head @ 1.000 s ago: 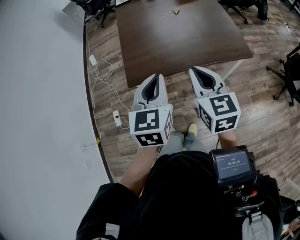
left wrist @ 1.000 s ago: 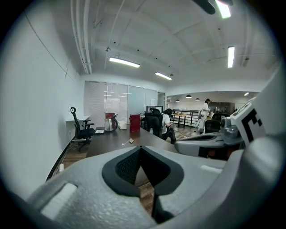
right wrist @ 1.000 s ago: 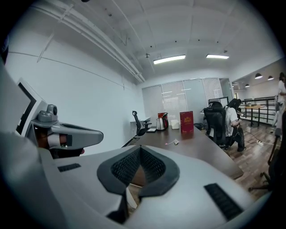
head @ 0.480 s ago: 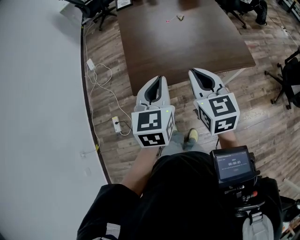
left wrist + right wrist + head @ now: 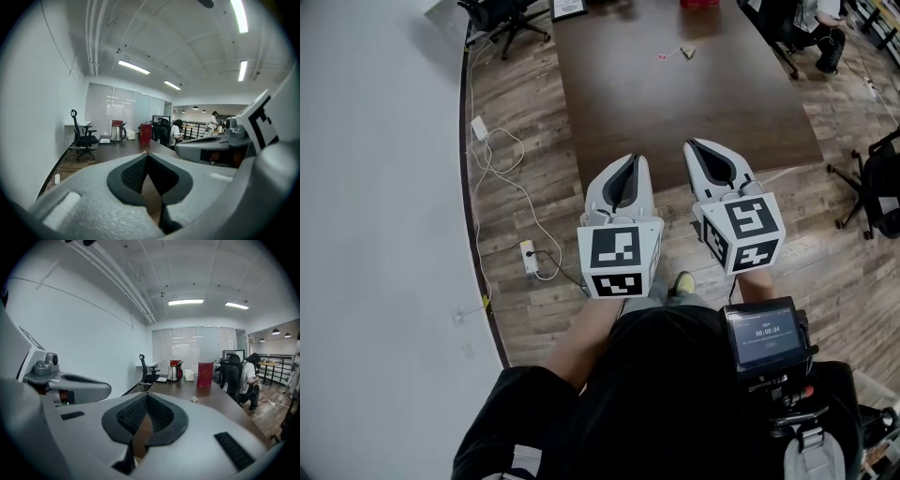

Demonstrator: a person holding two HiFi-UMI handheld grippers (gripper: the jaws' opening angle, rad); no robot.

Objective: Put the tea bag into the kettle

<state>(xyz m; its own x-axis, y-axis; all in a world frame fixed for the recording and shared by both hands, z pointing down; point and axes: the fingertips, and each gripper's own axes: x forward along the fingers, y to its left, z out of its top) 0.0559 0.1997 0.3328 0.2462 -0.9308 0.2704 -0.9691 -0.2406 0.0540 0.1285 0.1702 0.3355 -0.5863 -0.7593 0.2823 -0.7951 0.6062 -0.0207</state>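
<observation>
Screen [image 5: 766,335] at the person's chest: a lit line of digits, like a clock count, too small to read for sure.
Left cube [image 5: 619,260], on the left gripper [image 5: 630,161]: black-and-white square patterns, no letters or numbers.
Right cube [image 5: 748,232], on the right gripper [image 5: 695,146]: the same kind of patterns, no letters.
Red box [image 5: 205,374]: no print I can make out.
Kettle [image 5: 175,371]: no brand legible.

Dark brown table [image 5: 694,103], silver kettle [image 5: 174,373], red box [image 5: 205,375], grey-brown wood-grain floor [image 5: 525,187]
</observation>
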